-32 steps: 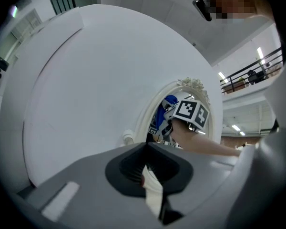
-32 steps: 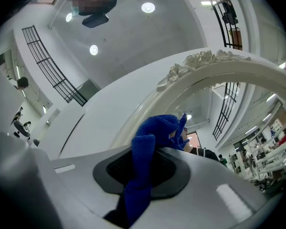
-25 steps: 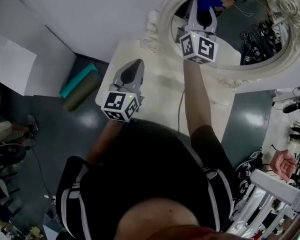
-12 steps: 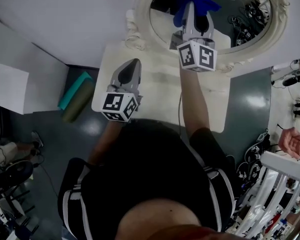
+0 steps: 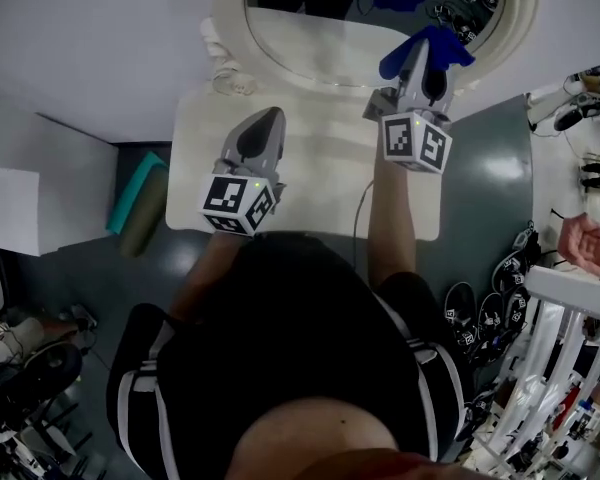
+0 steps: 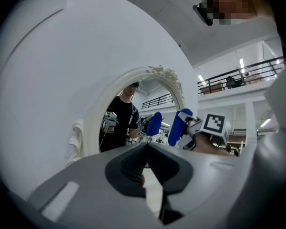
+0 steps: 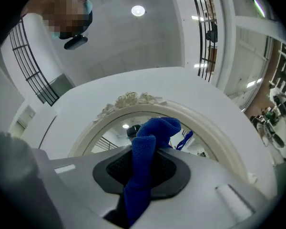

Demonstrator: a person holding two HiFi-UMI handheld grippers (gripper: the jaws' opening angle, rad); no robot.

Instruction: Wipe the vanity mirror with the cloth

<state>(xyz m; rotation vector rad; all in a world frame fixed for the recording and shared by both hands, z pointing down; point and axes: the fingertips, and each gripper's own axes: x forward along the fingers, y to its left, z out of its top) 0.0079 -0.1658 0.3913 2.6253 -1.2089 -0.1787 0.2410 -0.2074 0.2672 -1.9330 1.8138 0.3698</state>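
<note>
Facing a white wall (image 5: 100,38) above a dark grey floor (image 5: 90,268). Wearing a black shirt (image 5: 310,368), broad across the lower middle of the head view, with both forearms reaching forward. Standing at a cream vanity table (image 5: 320,183) set against that wall.

Looking onto an oval mirror (image 5: 310,38) in a carved cream frame (image 5: 230,28), upright at the table's back edge, with a hall and the black-shirted figure reflected in the glass.

Holds the left gripper (image 5: 268,118) low over the left half of the tabletop, pointed toward the mirror. Shows, in the left gripper view, both jaws brought together at the tips with nothing between them.

Holds the right gripper (image 5: 423,63) higher and further forward, at the lower right part of the mirror, just over the frame. Shows, in the right gripper view, both jaws clamped on a blue cloth (image 5: 442,46).

Has the cloth bunched between the pads, one fold standing up past the tips in front of the glass and the other end hanging down through the jaws. Lies close to the mirror, with its blue reflection just above in the head view; cannot tell whether touching the glass.
</note>
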